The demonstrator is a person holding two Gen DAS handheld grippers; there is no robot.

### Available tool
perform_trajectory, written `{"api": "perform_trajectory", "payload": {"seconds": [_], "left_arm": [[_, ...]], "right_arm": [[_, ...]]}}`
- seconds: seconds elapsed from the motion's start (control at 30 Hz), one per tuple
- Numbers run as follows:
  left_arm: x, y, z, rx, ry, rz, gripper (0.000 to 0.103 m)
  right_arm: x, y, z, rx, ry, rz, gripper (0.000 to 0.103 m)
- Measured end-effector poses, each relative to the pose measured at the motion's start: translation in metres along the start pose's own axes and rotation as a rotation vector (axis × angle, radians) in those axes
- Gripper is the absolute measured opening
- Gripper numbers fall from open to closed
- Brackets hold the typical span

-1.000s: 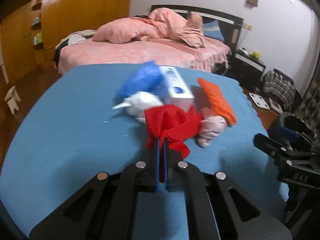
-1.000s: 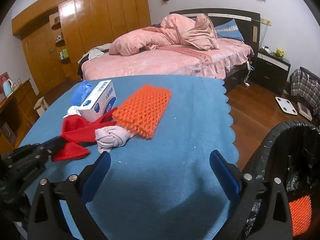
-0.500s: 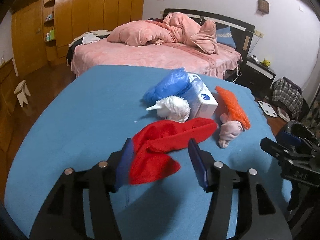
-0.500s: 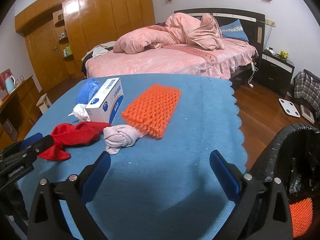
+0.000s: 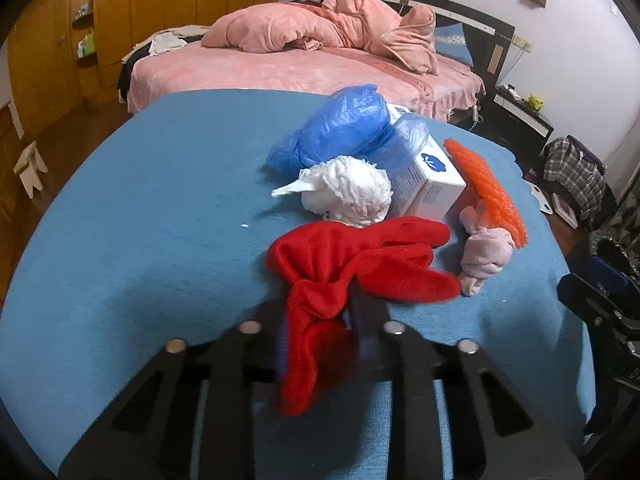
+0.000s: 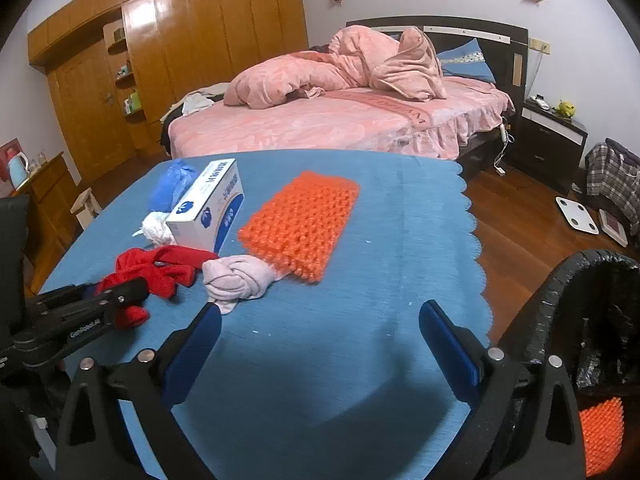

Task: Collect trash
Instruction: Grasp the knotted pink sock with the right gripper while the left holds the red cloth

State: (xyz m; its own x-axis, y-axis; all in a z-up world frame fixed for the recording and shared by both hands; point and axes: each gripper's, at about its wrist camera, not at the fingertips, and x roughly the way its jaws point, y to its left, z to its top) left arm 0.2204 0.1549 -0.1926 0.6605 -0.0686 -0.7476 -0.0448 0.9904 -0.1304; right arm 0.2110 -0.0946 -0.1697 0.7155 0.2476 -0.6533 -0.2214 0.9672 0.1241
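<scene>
- Two hand-held grippers reach over a blue tabletop (image 6: pixel 380 208) in a bedroom.
- Left hand-held gripper (image 5: pixel 320 336) – its jaws are closing around a bunched red cloth (image 5: pixel 352 264), which fills the gap between the blurred fingers.
- Right hand-held gripper (image 6: pixel 320 344) hangs released, fingers spread wide over bare tabletop, nothing between them.
- Beyond the red cloth lie a crumpled white paper wad (image 5: pixel 348 190), a blue plastic bag (image 5: pixel 344 128), a white box (image 5: pixel 424 176), a knotted pink cloth (image 5: pixel 484 256) and an orange bumpy mat (image 6: pixel 304 220).
- A black-lined trash bin (image 6: pixel 592 312) stands just off the tabletop's right edge, with something orange inside.
</scene>
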Motion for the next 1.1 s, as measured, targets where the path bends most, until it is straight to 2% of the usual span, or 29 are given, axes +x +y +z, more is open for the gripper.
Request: {"api": "perform_trajectory", "payload": {"seconds": [0.07,0.2,0.37,0.67,0.77,0.83,1.1], "left_arm": [[-0.001,0.000,-0.001,-0.001,-0.008,-0.007,0.014],[-0.010,0.003,-0.003,-0.018,-0.043,0.003,0.013],[-0.025,0.016,-0.004,-0.001,-0.087,0.072,0.013],[-0.030,0.031,-0.004,-0.015,-0.106,0.108,0.013],[-0.030,0.031,-0.004,-0.018,-0.106,0.108,0.013],[-0.030,0.033,-0.003,-0.029,-0.106,0.106,0.013],[-0.031,0.037,-0.003,-0.043,-0.112,0.098,0.013]], "right_arm": [[0.003,0.004,0.001,0.003,0.000,0.001,0.097],[0.013,0.015,0.006,0.015,0.004,0.011,0.097],[0.025,0.036,0.012,-0.010,0.007,0.026,0.094],[0.049,0.059,0.016,-0.019,0.060,0.017,0.075],[0.056,0.062,0.017,-0.020,0.085,0.015,0.064],[0.059,0.063,0.015,-0.023,0.105,0.010,0.051],[0.045,0.058,0.010,0.002,0.088,0.045,0.048]]}}
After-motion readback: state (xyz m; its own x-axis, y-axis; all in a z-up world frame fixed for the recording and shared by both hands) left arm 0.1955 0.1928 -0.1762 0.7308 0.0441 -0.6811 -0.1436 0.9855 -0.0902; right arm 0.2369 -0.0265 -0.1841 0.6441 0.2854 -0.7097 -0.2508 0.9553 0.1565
